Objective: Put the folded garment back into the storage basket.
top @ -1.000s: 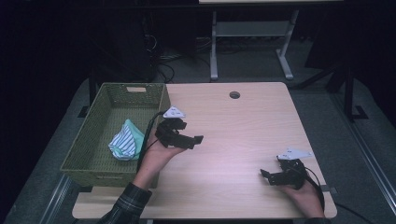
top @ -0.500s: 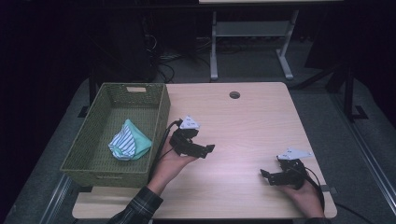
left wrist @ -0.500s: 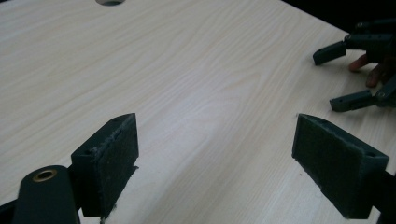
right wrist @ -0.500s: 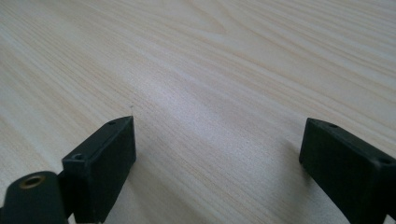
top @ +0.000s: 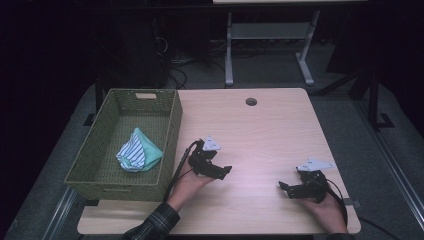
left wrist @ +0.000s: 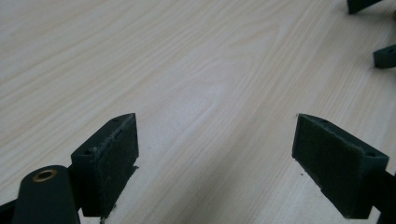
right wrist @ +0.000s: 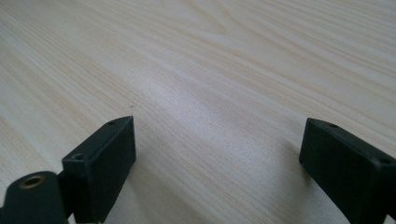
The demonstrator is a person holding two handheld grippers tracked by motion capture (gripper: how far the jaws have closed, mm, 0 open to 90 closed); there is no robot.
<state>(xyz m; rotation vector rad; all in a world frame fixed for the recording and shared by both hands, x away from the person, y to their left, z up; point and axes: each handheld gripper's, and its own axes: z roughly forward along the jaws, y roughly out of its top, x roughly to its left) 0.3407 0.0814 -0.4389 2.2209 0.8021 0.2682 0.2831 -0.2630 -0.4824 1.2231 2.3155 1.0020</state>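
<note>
Item 1, left gripper (top: pixel 223 171): seen just left of frame centre in the high view, low over the table (top: pixel 260 130), beside the basket's right wall. Its jaws stand wide apart with nothing between them; in the left gripper view bare wood grain lies between the 2 pads (left wrist: pixel 109 161).

Item 2, right gripper (top: pixel 285 188): seen at lower right of the high view, resting near the table's front edge. Its jaws are likewise spread wide and empty, with bare wood between them in the right gripper view.

Item 3, folded cloth (top: pixel 138 156): striped white and teal, lying inside the basket (top: pixel 172 132) at left of the frame, towards its middle and nearer the right wall.

Step in hand, as judged: the cloth is deposited and the left gripper is being brought to rest on the table. To be done well, the gripper is set down gently, the jaws are kept open, and the trailing cable is kept clear of the basket rim so the basket is not dragged.

Surface: 1 pale wood-grain tabletop, matt, with 1 round cable hole (top: pixel 251 101) near the upper edge.

Room: dim. A dark grey floor is seen around the table, the white legs of a second desk (top: pixel 229 50) at upper centre, and cables on the floor behind.
</note>
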